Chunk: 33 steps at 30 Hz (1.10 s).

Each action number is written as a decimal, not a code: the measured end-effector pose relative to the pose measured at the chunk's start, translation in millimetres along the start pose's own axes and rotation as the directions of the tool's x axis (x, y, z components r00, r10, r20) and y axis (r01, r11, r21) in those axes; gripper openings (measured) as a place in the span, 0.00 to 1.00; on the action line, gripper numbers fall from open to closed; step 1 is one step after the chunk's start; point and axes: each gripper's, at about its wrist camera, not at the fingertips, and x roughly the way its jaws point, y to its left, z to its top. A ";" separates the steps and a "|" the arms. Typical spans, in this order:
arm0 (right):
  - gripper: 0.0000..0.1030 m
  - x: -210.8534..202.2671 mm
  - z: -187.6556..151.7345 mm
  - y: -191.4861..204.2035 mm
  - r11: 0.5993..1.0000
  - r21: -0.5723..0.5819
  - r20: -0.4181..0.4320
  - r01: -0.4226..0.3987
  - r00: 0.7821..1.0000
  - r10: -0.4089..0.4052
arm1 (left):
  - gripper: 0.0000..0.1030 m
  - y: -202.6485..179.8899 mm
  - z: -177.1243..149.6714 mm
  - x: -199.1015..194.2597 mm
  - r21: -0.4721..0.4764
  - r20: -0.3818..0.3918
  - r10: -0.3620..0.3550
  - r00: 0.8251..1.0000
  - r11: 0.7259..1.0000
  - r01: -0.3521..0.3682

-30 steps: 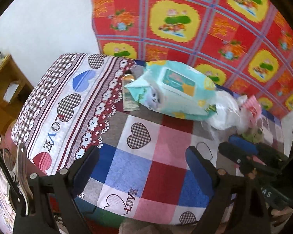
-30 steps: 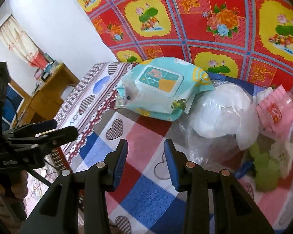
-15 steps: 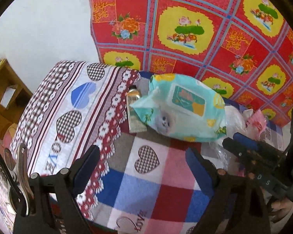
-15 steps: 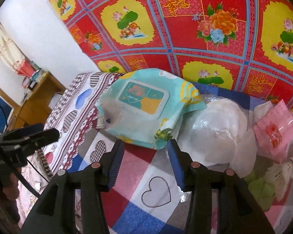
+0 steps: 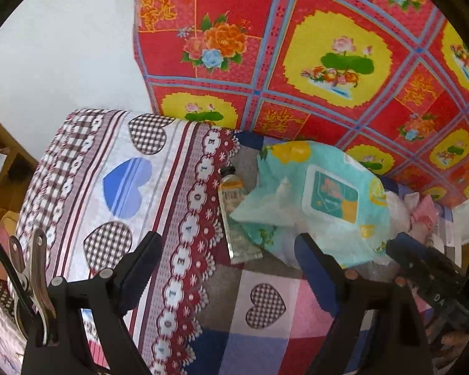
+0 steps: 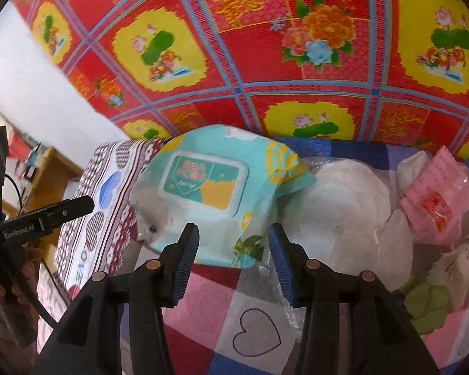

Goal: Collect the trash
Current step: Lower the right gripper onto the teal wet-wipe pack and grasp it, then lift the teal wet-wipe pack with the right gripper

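Covering the wall behind is a big red cloth with yellow medallions, flowers and blue grid lines, beside a bare white wall; a wooden shelf unit stands off at the left edge. Below it a raised surface is draped in a patchwork cover of pink, red, blue and grey squares with hearts, and a white, maroon-striped cloth with checked and blue hearts lies over its left part. On the cover, against the red cloth, sits a teal wet-wipe pack with a white flip lid. A crumpled clear plastic bag with white contents touches its right side, then a pink wrapper, with green scraps nearer the camera. A small flat tube lies just left of the pack, partly tucked under its corner. The right gripper is held low over the cover, pointing at the pack, its blue-padded jaws spread, with the pack's near edge just beyond the tips and nothing between them. The left gripper is held to the left, jaws wide apart and empty, aimed at the tube and the pack's left corner, which lie just past its fingertips. Each gripper shows at the edge of the other's view, with part of a hand gripping the left one.
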 end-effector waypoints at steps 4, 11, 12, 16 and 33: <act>0.46 3.0 4.7 -1.9 0.999 0.029 0.011 0.033 0.999 -0.034 | 0.87 1.0 15.4 12.5 0.034 -0.012 -0.030 0.999 0.999 0.031; 0.46 14.6 14.6 -2.0 0.997 0.052 0.011 0.057 0.998 -0.058 | 0.87 -10.7 38.3 33.0 0.121 -0.010 -0.068 0.998 0.990 0.069; 0.46 17.8 15.6 -2.3 0.997 0.057 0.007 0.057 0.998 -0.058 | 0.87 -12.5 40.8 36.2 0.127 -0.016 -0.073 0.997 0.989 0.075; 0.46 25.1 17.4 -3.9 0.994 0.069 0.006 0.088 0.996 -0.088 | 0.86 -23.1 47.9 50.9 0.151 -0.053 -0.117 0.992 0.981 0.124; 0.46 45.5 15.3 -13.5 0.984 0.161 -0.003 0.075 0.997 -0.076 | 0.87 -54.5 35.0 90.9 0.256 -0.083 -0.155 0.984 0.951 0.172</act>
